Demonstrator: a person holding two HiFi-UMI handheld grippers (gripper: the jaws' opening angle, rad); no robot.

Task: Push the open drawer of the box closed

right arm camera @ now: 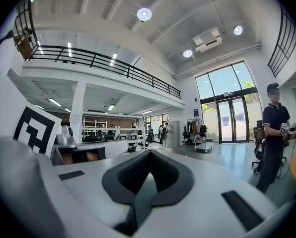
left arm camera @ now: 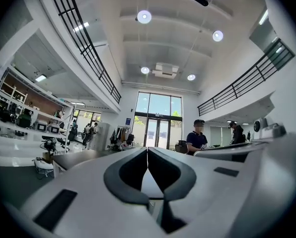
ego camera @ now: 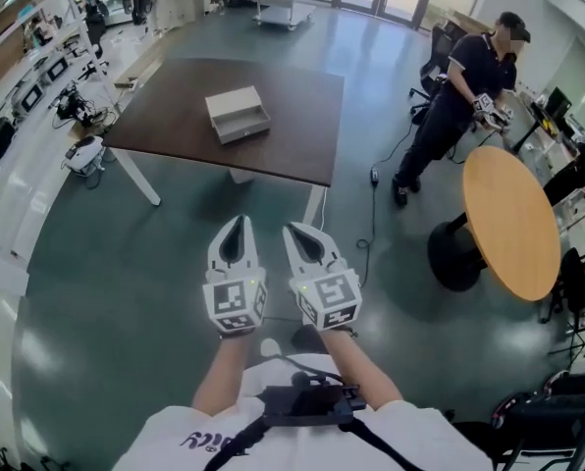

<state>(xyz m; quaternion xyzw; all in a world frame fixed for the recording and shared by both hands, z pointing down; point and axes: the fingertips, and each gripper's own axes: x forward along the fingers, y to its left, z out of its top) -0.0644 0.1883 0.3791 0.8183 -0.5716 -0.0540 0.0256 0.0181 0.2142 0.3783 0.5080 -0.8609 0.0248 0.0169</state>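
A pale grey box (ego camera: 236,112) sits on the dark brown table (ego camera: 302,126), its drawer (ego camera: 245,124) pulled out toward me. Both grippers hover over the floor well short of the table, side by side and pointing at it. My left gripper (ego camera: 240,221) is shut with nothing in it; its fingertips meet in the left gripper view (left arm camera: 147,149). My right gripper (ego camera: 292,229) is likewise shut and empty, its dark pads closed together (right arm camera: 149,153). The box does not show in either gripper view; only the table's edge (left arm camera: 76,157) appears in the left one.
A round wooden table (ego camera: 508,219) on a black base stands at the right. Beyond it is a person in dark clothes (ego camera: 464,91). White shelving with equipment (ego camera: 37,57) lines the left wall. A white table leg (ego camera: 135,177) and a floor cable (ego camera: 371,214) lie ahead.
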